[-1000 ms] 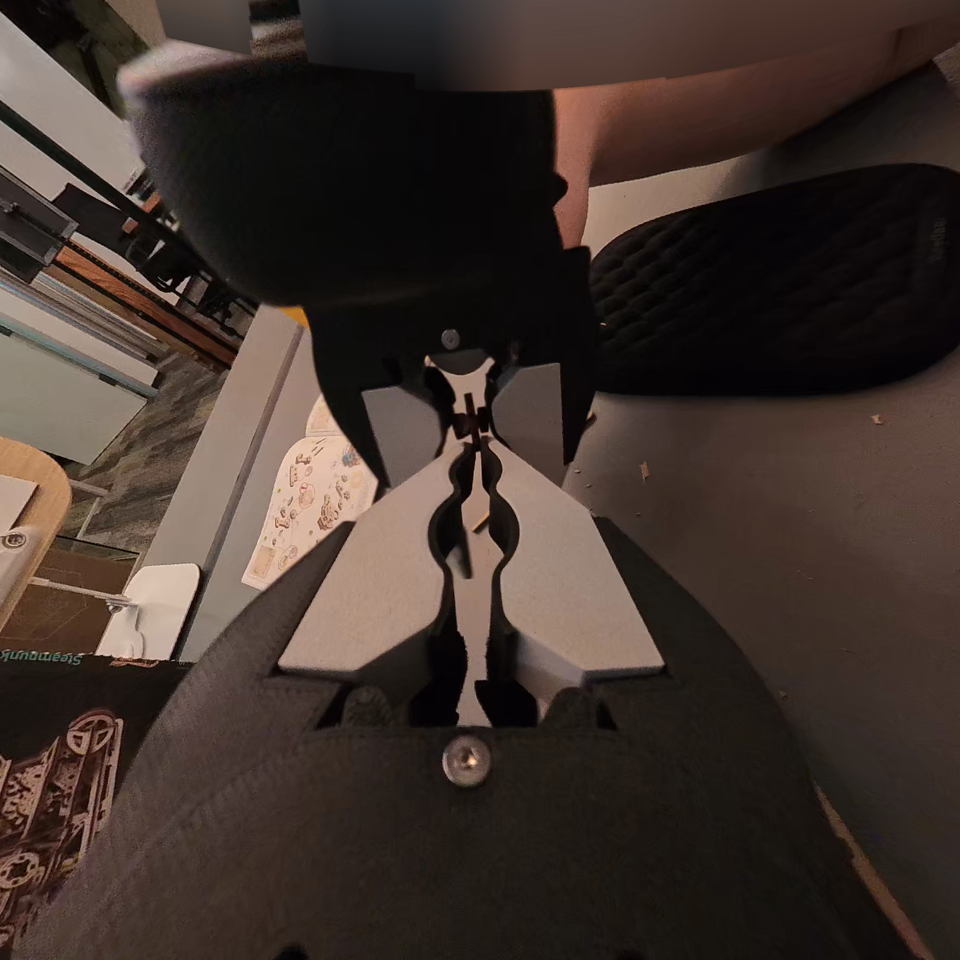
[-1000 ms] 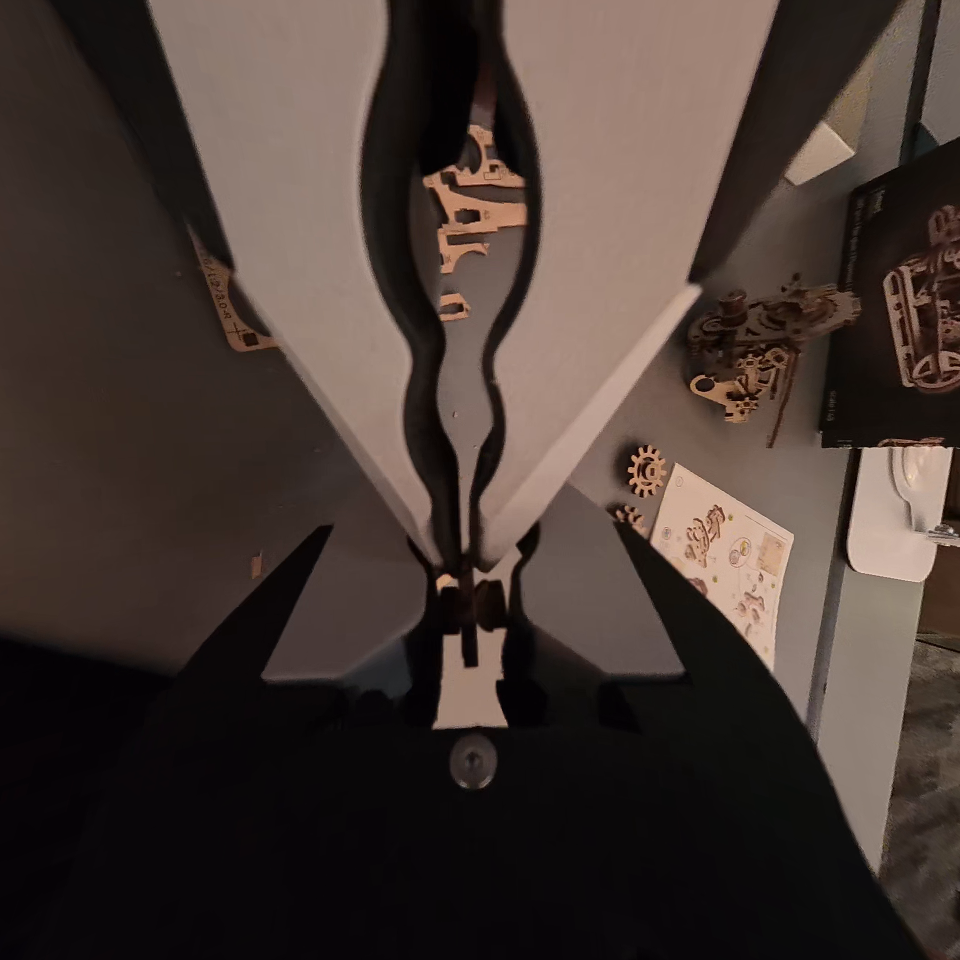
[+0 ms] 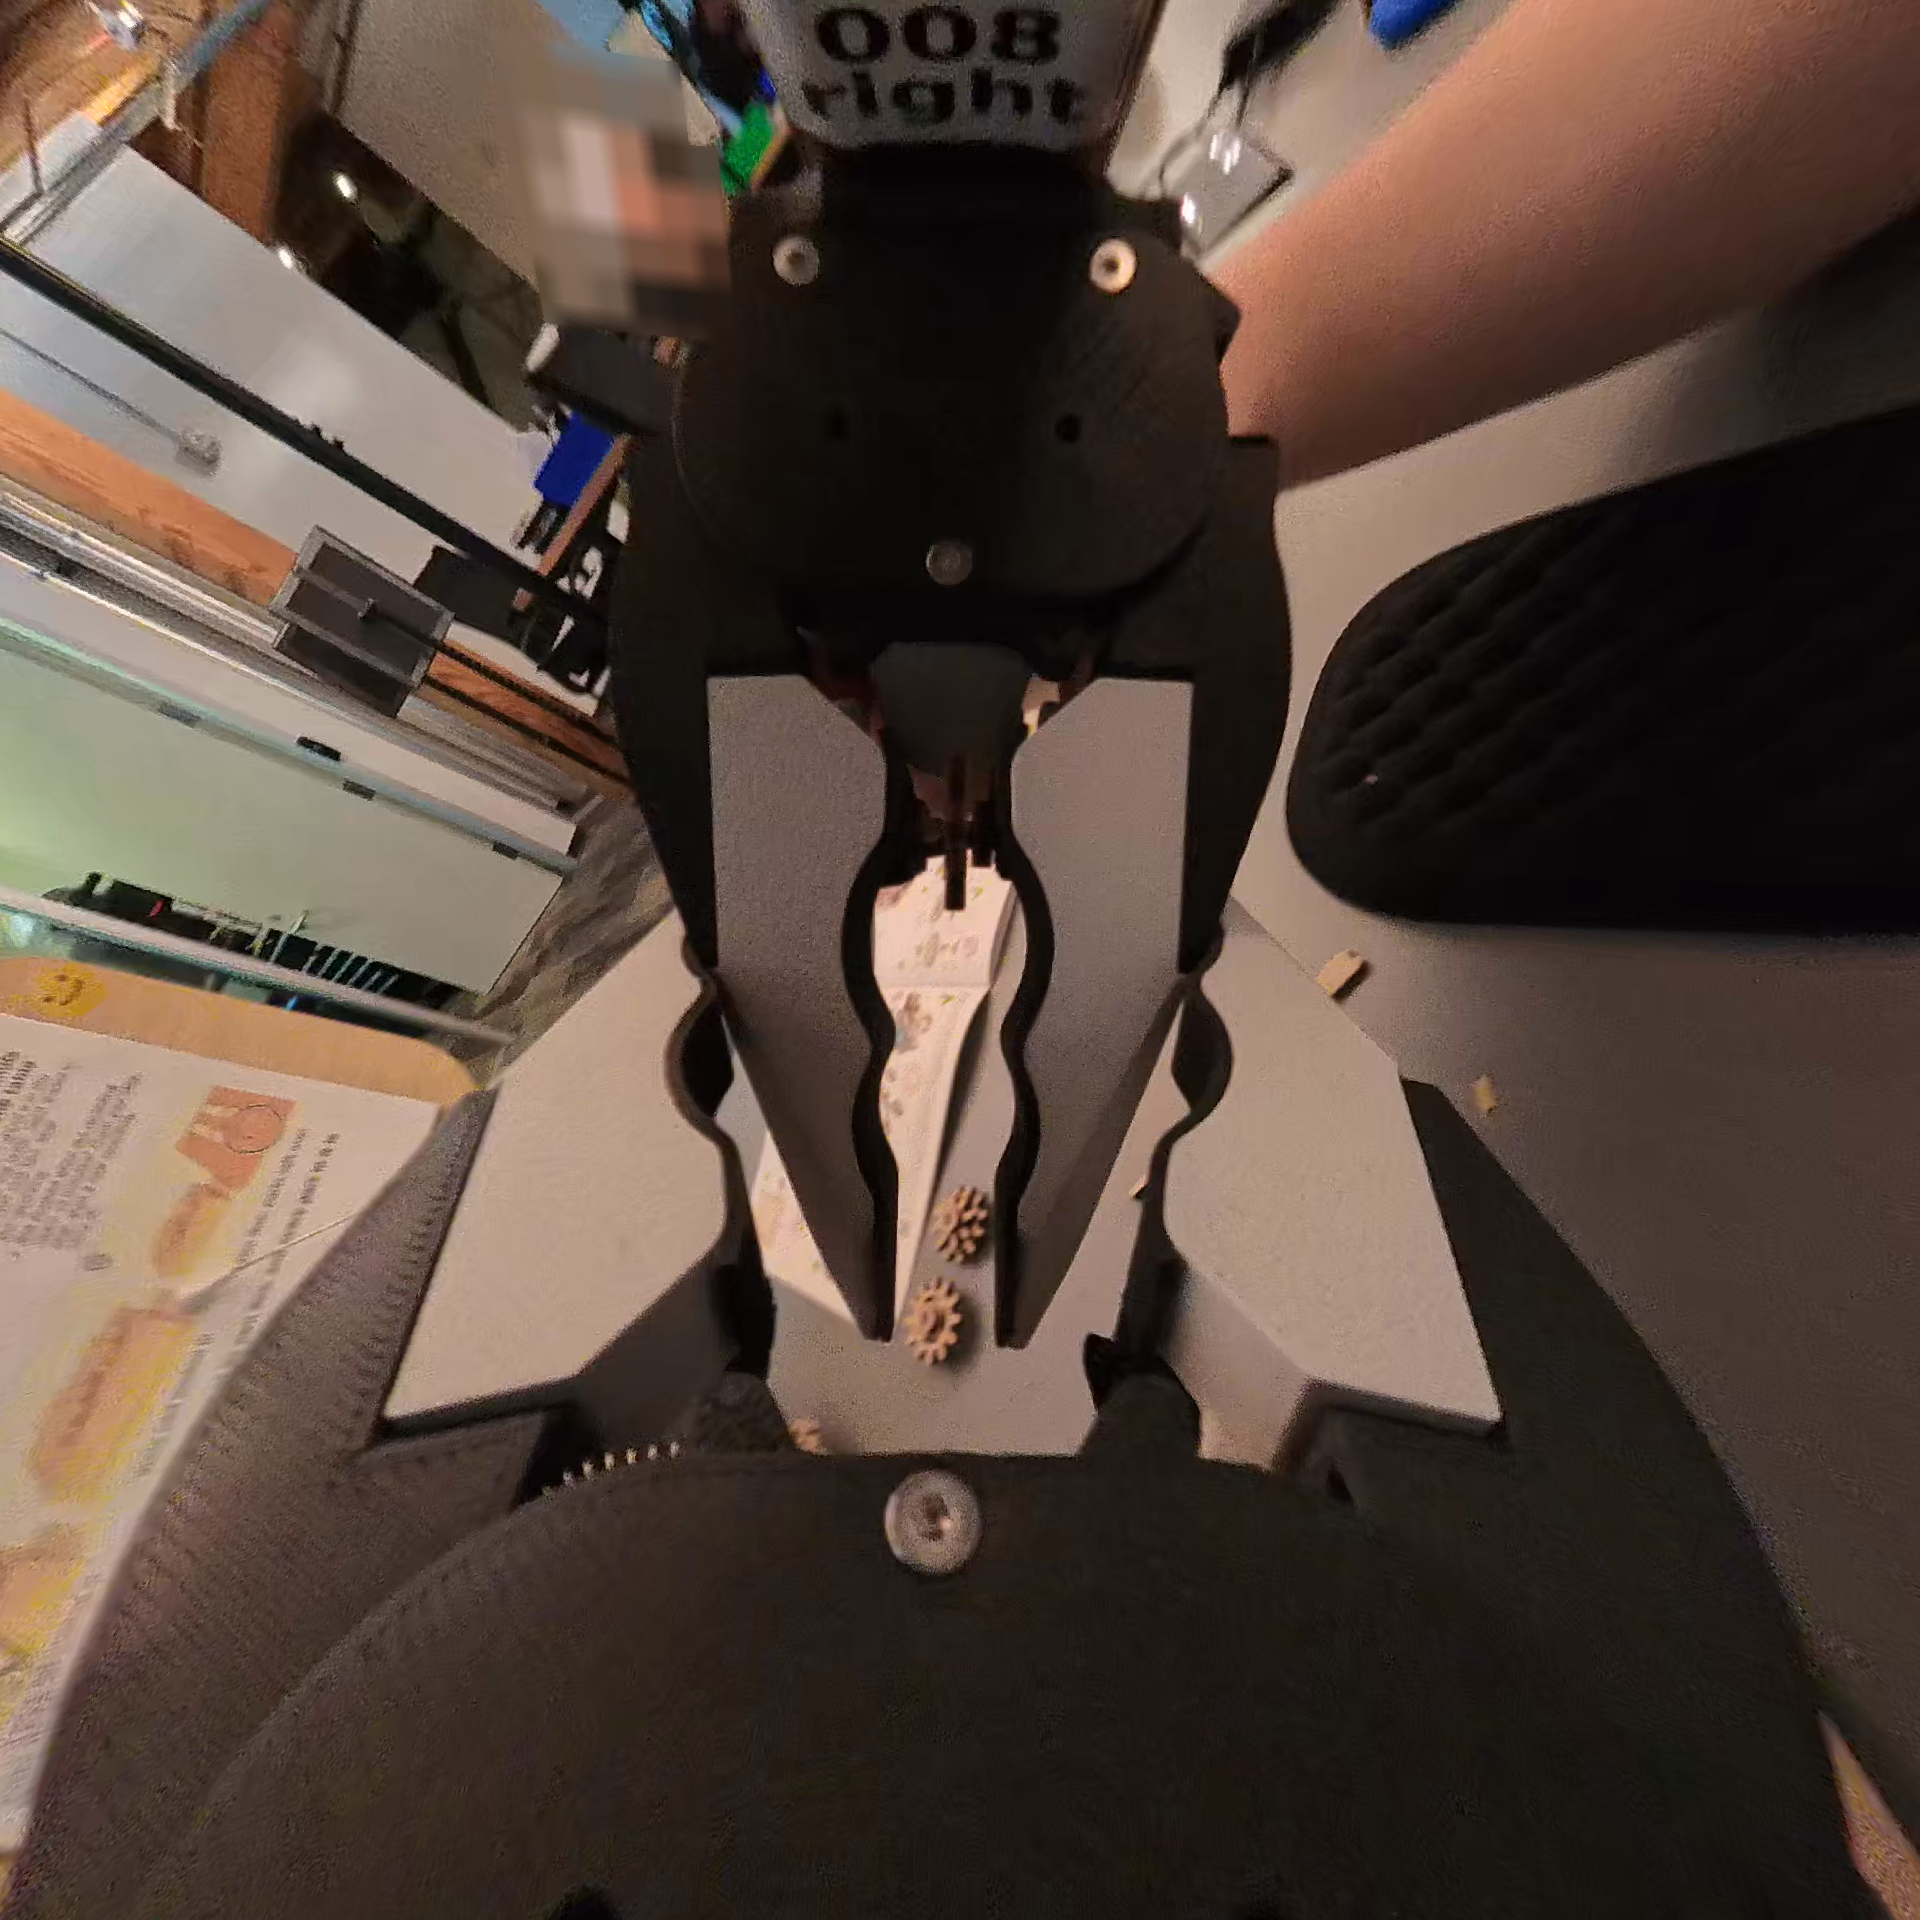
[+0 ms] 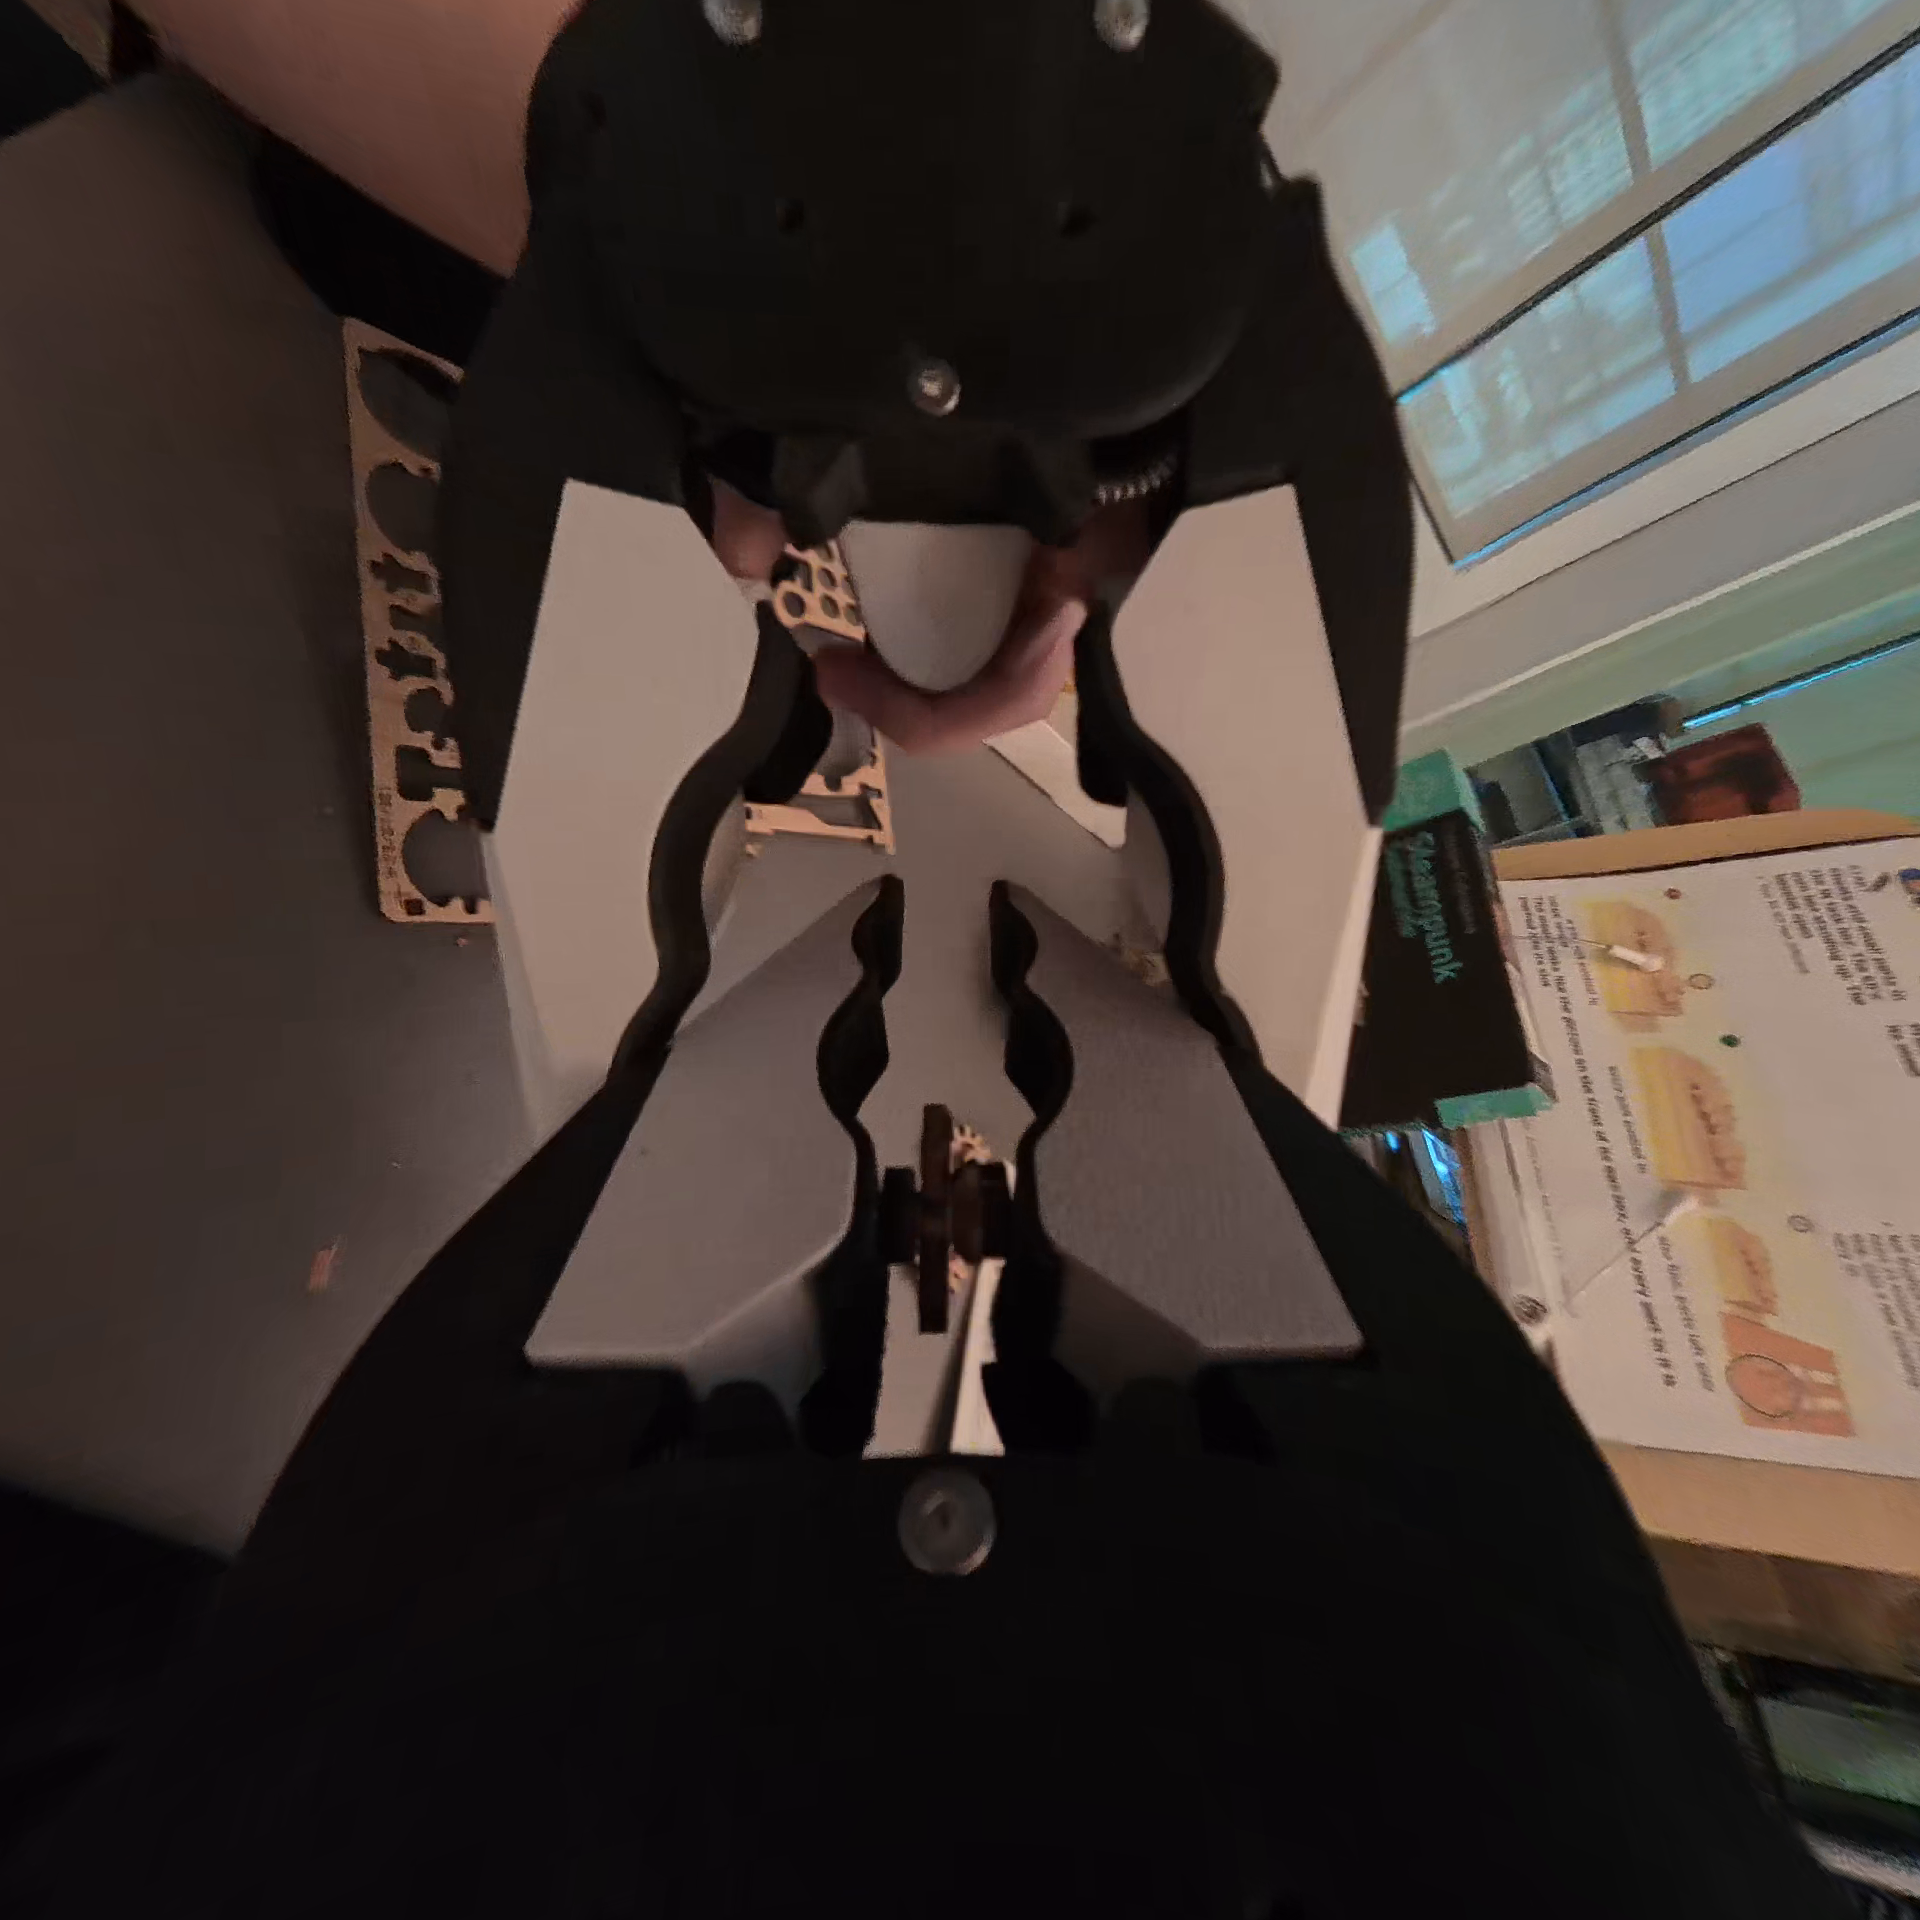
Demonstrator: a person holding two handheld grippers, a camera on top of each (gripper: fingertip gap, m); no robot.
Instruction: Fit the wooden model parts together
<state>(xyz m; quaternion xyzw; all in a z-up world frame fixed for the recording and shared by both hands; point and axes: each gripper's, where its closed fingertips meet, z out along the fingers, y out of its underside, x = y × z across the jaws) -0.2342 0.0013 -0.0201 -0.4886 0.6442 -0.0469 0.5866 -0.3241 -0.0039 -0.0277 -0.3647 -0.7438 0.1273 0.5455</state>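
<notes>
left wrist view shows my left gripper (image 3: 935, 1039) spread wide, holding nothing, with the right gripper (image 3: 940, 1335) pointing back at me and nosed in between my fingers. the right wrist view gives the reason for that face-off: the small wooden assembly (image 4: 940, 1226), a dark disc on a short axle with a pale toothed piece behind it, sits deep in the right gripper's throat, well behind its tips. the tips stand slightly apart, and the waved inner edges further back look clamped on the axle, so i judge it a firm hold. from the left side the same piece (image 3: 961, 821) shows only as a dark sliver far up between the right fingers, beyond my left fingertips and not touching them. i think i'm holding the part up off the grey table (image 3: 1662, 1195) so the free gripper can reach it. two loose wooden gears (image 3: 935, 1325) lie on the table below, beside an instruction sheet (image 3: 940, 956), probably next to fit.
</notes>
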